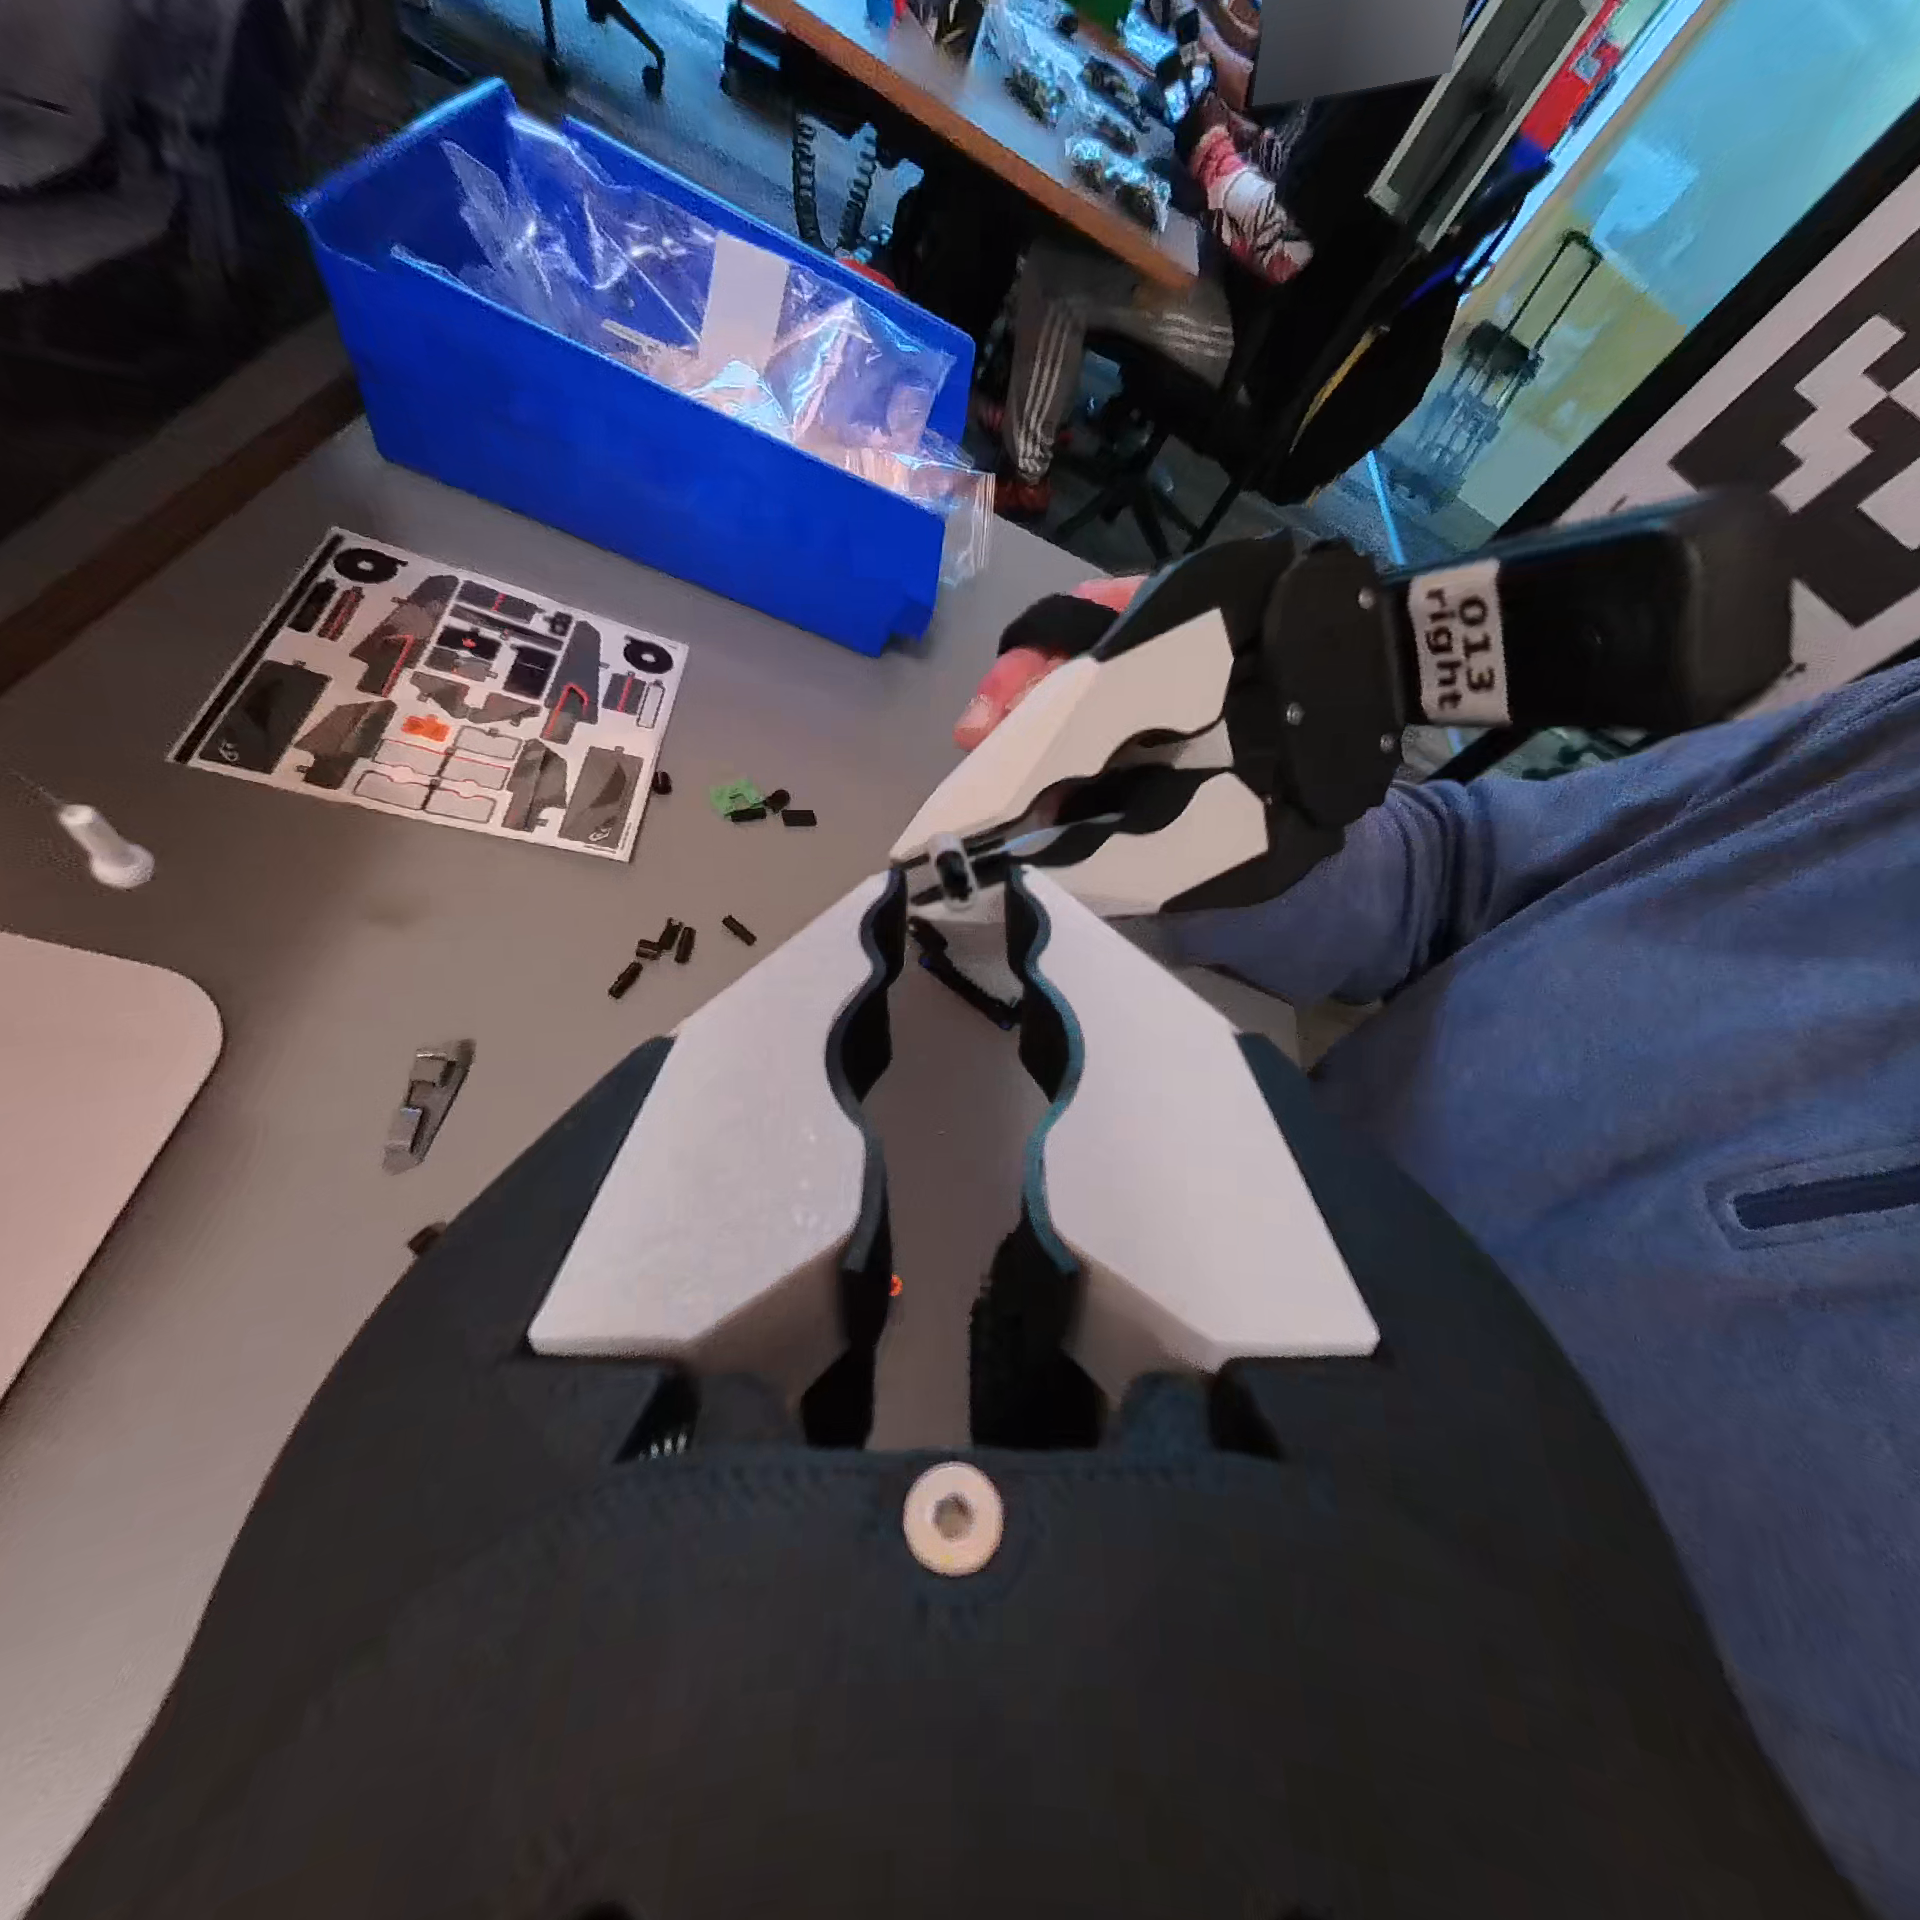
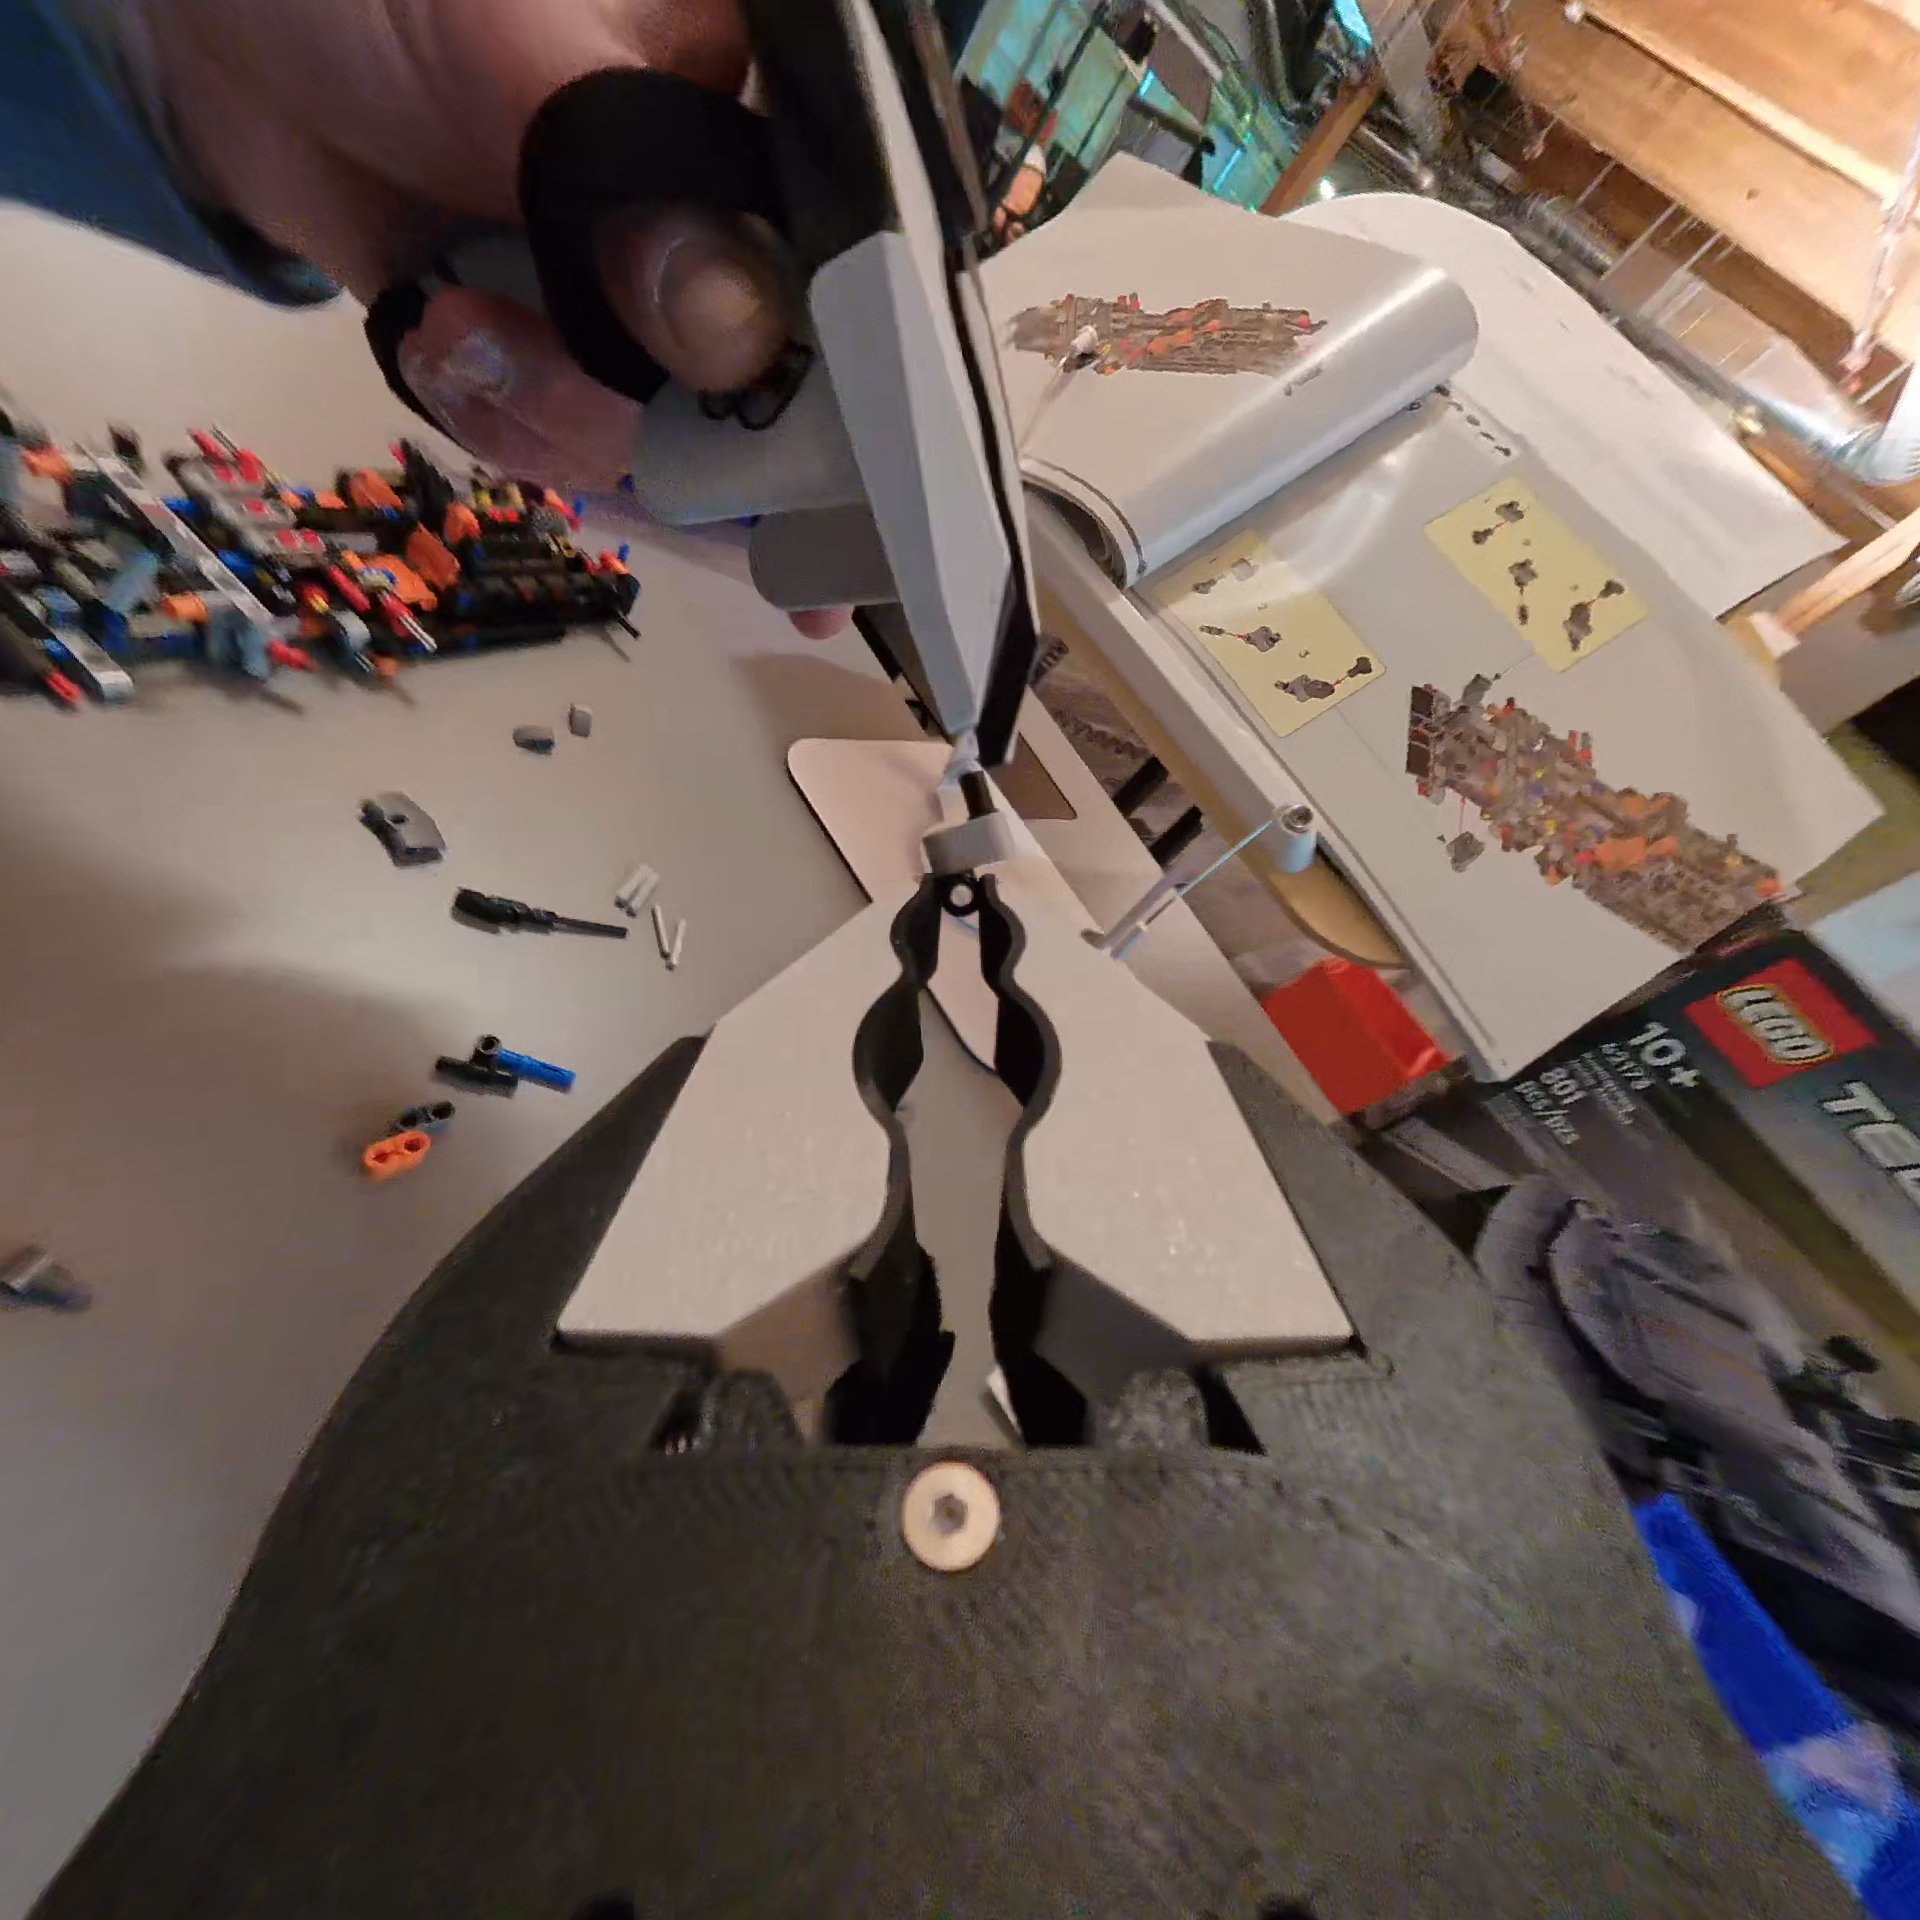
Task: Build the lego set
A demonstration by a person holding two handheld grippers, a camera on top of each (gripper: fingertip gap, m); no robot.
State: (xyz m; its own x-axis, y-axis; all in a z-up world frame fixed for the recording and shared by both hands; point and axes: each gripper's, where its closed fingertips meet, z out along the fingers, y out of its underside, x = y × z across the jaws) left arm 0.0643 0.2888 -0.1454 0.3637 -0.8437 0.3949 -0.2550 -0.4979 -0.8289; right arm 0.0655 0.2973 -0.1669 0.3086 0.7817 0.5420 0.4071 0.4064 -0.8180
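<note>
My left gripper (image 1: 956,888) and my right gripper (image 2: 956,899) meet tip to tip above the grey table (image 1: 260,935). In the right wrist view, the left gripper (image 2: 971,738) comes down from above, shut on a short black axle (image 2: 978,795). The axle runs into a small light-grey connector (image 2: 971,840). My right gripper's tips are closed on the black end under that connector. In the left wrist view, the right gripper (image 1: 914,857) reaches in from the right, and the small grey-and-black piece (image 1: 951,868) sits between my left fingertips. The exact grip points are partly hidden.
A blue bin (image 1: 582,436) of plastic bags, a sticker sheet (image 1: 436,696), loose black pins (image 1: 665,945) and a grey part (image 1: 426,1101) lie ahead left. The part-built model (image 2: 312,582), loose parts (image 2: 499,1070), the open instruction booklet (image 2: 1455,623) and the set's box (image 2: 1766,1091) flank the right gripper. The tips of both grippers are at nearly the same place.
</note>
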